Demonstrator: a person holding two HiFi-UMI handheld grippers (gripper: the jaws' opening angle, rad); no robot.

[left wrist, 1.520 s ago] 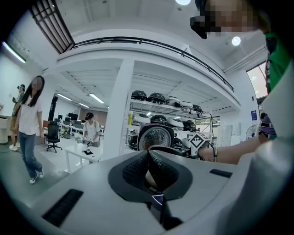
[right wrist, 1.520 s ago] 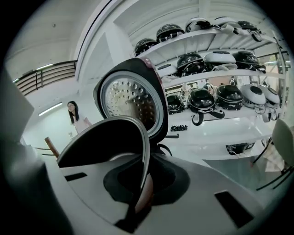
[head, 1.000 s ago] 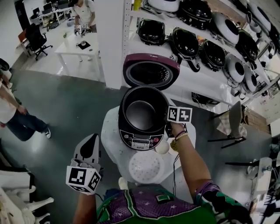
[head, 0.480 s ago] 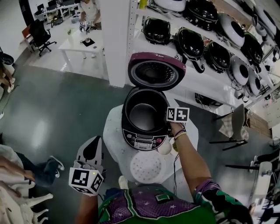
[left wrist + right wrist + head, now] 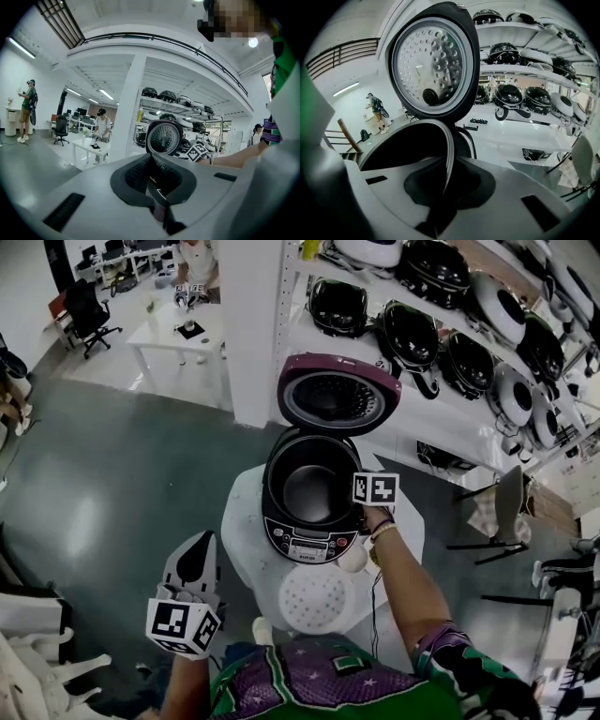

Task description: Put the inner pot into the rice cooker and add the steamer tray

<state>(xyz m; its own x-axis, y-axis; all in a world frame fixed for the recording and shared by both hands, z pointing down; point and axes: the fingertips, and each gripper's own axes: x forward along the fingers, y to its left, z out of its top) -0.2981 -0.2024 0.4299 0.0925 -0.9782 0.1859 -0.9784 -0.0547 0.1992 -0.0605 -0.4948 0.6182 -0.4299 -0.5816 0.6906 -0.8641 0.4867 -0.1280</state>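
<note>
Head view: the rice cooker [image 5: 305,542] stands on a small round white table [image 5: 242,521], with its lid [image 5: 334,392] tipped up at the far side. The inner pot [image 5: 309,489] sits inside the cooker. My right tongs [image 5: 357,513] are at the right rim of the pot. In the right gripper view the thin rim runs between the jaws, and the jaws are opening around it. The white steamer tray [image 5: 314,600], full of little holes, lies flat on the near part of the table, close to the cooker and beside a small white cup [image 5: 350,558]. My left tongs [image 5: 199,544] hang left of the table, away from it, closed tight with nothing in them.
</note>
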